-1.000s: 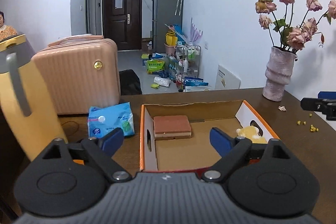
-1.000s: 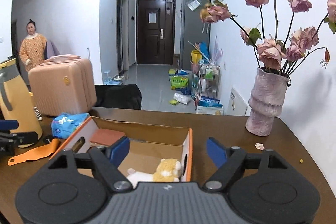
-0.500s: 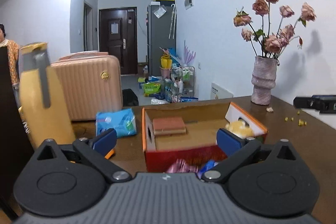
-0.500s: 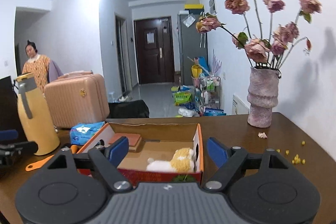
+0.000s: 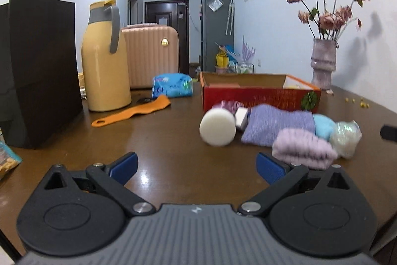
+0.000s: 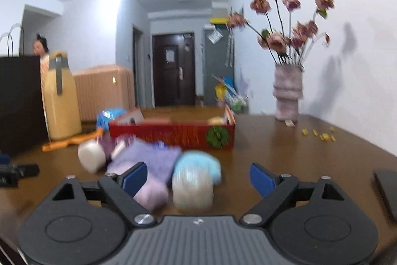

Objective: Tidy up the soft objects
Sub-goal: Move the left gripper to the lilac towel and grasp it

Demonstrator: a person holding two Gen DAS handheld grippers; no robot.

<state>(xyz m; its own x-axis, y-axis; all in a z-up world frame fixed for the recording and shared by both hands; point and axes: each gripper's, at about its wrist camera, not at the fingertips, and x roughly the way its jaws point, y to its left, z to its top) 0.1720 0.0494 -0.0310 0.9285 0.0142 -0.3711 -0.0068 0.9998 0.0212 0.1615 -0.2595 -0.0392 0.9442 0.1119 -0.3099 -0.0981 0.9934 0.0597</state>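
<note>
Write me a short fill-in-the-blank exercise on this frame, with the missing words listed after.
1. The soft items lie on the table in front of the ___ cardboard box.
2. The yellow jug stands beside a black paper ___.
3. The orange brush lies ___ on the table.
4. Nothing sits between the pads of the left gripper, whose jaws are ___.

Missing words: red; bag; flat; open

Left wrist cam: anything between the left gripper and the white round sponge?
Nothing. Only bare brown table lies between the open left gripper and the white round sponge; left wrist view shows it.
</note>
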